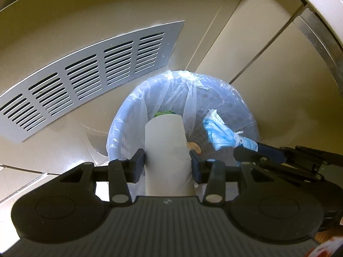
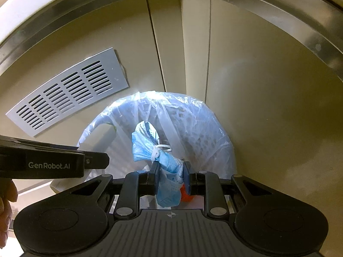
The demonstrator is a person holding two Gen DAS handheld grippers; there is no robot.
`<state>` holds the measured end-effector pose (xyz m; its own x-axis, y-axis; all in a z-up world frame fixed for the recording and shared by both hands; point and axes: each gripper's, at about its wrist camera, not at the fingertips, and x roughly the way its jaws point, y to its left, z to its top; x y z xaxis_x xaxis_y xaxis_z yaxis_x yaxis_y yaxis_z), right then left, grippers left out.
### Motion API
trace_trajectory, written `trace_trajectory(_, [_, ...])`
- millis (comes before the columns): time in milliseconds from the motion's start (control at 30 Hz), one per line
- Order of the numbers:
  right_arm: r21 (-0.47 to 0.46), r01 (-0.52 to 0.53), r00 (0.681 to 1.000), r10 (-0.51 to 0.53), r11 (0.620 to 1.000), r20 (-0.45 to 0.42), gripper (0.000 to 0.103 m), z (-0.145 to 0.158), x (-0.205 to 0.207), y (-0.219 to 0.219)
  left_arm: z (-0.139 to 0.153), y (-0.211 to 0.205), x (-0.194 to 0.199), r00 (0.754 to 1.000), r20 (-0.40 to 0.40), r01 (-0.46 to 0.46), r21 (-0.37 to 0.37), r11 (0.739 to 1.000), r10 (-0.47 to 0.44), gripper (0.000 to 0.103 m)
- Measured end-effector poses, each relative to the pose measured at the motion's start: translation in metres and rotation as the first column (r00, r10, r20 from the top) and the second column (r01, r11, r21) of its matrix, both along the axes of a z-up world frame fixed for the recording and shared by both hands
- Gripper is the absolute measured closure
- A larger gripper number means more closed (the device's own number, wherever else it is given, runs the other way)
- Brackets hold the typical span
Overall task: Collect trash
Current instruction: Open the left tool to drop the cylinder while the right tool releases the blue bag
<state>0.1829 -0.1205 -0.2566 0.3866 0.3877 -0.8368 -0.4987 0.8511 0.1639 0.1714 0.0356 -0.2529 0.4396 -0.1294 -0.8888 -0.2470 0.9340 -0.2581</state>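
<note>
Against beige cabinet doors with one vent grille point(image 1: 85, 81), I see one lined bin point(image 1: 242, 102) below my left gripper point(image 1: 168, 160) clamping one cardboard tube point(image 1: 166, 141) and right gripper point(image 2: 171, 177) pinching one blue mask point(image 2: 148, 147).

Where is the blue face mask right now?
The face mask is clamped in the right gripper, held over the open bag-lined bin, just right of the paper cup in the left gripper.
</note>
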Motion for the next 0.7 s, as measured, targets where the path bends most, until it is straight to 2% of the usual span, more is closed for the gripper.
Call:
trace_trajectory(467, [0.002, 0.012, 1.000, -0.012, 1.000, -0.005, 0.080, -0.0004, 0.0005, 0.0023, 0.0045, 0.0025, -0.0014, 1.000, 0.015, -0.003, -0.007, 1.000, 0.003, 0.062])
trace_trajectory(533, [0.002, 0.014, 1.000, -0.014, 1.000, -0.006, 0.080, -0.0001, 0.0002, 0.0023, 0.0053, 0.0032, -0.0021, 1.000, 0.024, -0.012, -0.010, 1.000, 0.012, 0.059])
trace_trajectory(567, [0.003, 0.015, 1.000, -0.015, 1.000, -0.006, 0.080, -0.0002, 0.0003, 0.0024, 0.0058, 0.0033, -0.0024, 0.999, 0.028, -0.016, -0.006, 1.000, 0.016, 0.053])
trace_trajectory(700, [0.005, 0.015, 1.000, -0.015, 1.000, -0.007, 0.080, 0.0002, 0.0008, 0.0016, 0.0070, 0.0035, -0.0038, 1.000, 0.024, -0.017, -0.002, 1.000, 0.017, 0.052])
